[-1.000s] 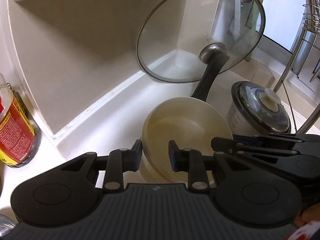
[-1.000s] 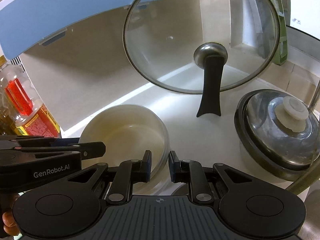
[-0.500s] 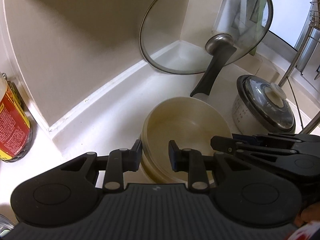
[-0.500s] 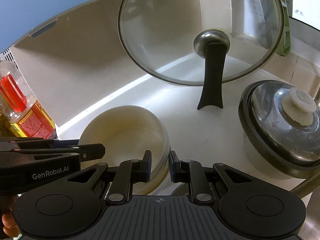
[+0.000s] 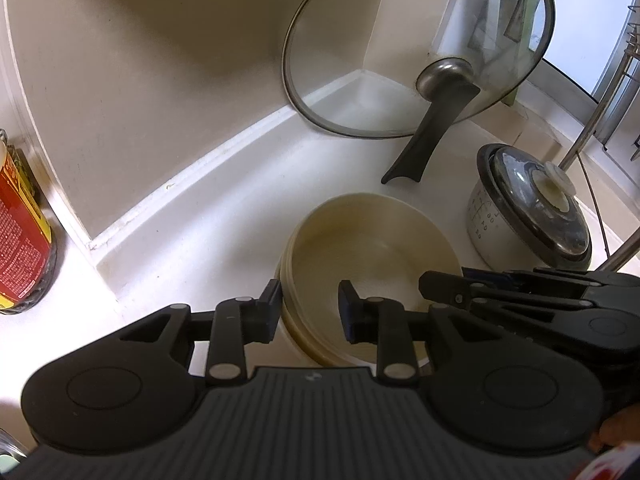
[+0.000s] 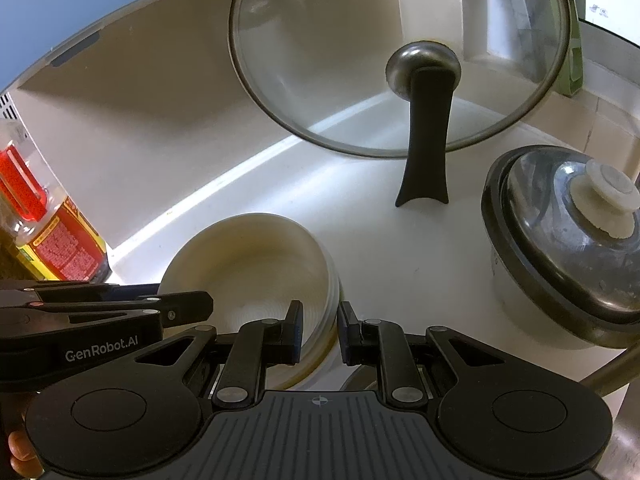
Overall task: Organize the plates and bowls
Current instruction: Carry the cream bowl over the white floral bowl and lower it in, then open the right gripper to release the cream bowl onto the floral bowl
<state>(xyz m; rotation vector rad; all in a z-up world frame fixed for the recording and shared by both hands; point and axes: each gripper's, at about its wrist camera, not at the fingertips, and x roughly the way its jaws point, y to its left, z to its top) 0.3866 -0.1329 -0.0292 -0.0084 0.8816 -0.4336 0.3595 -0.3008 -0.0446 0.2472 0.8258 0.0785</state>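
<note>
A stack of cream bowls (image 5: 372,248) rests on the white counter (image 5: 224,216) in front of both grippers. My left gripper (image 5: 309,306) straddles the stack's left rim, one pad on the outer wall and one inside; its jaws are opening slightly with the rim still between them. In the right wrist view the same bowl stack (image 6: 248,256) has its right rim clamped in my right gripper (image 6: 319,328), which is shut on it. The left wrist view has the right gripper (image 5: 430,286) edge-on at the stack's far side. The left gripper (image 6: 204,306) likewise reaches in from the left.
A glass lid (image 5: 420,52) with a black handle leans in the wall corner behind the bowls. A lidded pot (image 5: 532,208) stands close on the right, beside metal rack bars (image 5: 624,60). A red-labelled bottle (image 5: 20,232) stands at the left wall.
Both views have tipped a little, and the blue edge overhead has slid out of the left view. The left jaws stand a touch wider. The bowl stack has stayed put.
</note>
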